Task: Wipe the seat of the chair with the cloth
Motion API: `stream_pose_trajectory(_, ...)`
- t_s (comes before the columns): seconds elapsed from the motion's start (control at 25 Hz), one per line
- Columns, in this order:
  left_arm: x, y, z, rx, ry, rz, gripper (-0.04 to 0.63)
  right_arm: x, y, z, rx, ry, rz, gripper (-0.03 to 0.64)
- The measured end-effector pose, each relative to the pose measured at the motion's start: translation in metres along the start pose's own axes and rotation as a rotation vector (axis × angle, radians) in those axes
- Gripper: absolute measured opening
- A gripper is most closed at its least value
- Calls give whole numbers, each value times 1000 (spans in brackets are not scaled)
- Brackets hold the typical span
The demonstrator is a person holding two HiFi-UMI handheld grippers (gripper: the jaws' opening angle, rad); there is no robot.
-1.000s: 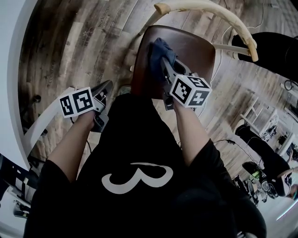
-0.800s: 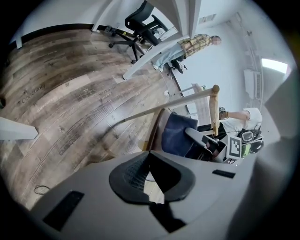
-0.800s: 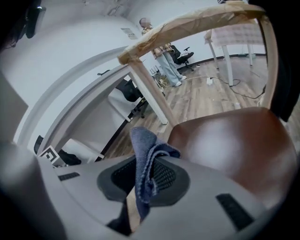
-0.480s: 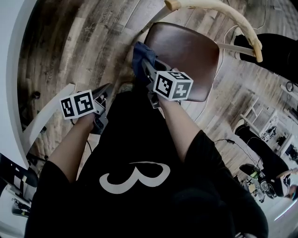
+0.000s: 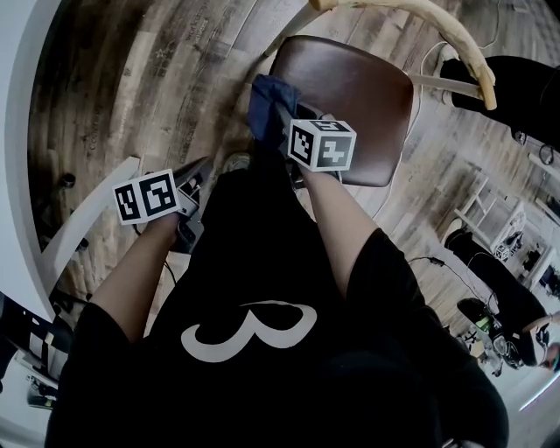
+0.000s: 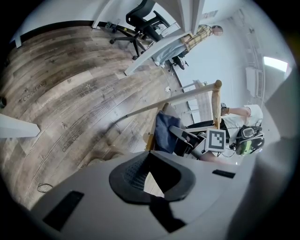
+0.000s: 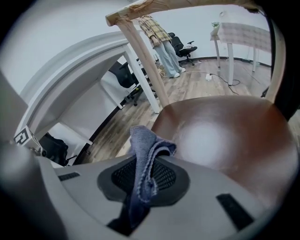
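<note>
The brown chair seat [image 5: 359,92] lies ahead of me under a pale curved wooden backrest [image 5: 420,26]. A blue cloth [image 5: 267,101] hangs at the seat's left edge, and my right gripper [image 5: 280,118] is shut on it. In the right gripper view the cloth [image 7: 143,154] rises folded from between the jaws, with the glossy seat [image 7: 220,136] just beyond. My left gripper [image 5: 197,171] is held low at the left over the floor, away from the chair. Its jaws look shut with nothing in them [image 6: 149,180]. The left gripper view also catches the cloth [image 6: 165,133].
A white curved desk edge [image 5: 87,227] runs along the left. A wooden back spindle [image 7: 145,56] rises beside the seat. A person [image 7: 159,33] stands far off near office chairs. Someone in black [image 5: 525,87] is at the right, and a cable lies on the floor.
My right gripper carried the cloth from the seat's back-left area across to its left edge, then nearly stopped. The left gripper has stayed put.
</note>
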State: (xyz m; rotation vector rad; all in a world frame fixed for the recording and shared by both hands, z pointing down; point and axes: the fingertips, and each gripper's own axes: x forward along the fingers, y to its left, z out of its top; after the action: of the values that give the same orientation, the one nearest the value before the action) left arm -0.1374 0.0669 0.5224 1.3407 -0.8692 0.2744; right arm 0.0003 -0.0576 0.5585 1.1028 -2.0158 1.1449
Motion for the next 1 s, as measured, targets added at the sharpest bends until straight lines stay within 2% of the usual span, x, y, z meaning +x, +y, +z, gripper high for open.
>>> stream_pose_trajectory(0.56, 5, 7, -1, 23, 38, 24, 12, -6, -16, -4, -18, -9, -32, 55)
stream_pose_trajectory(1.0, 17, -1, 4, 49, 65, 25, 12, -37, -72, -4, 25, -45, -122, 55)
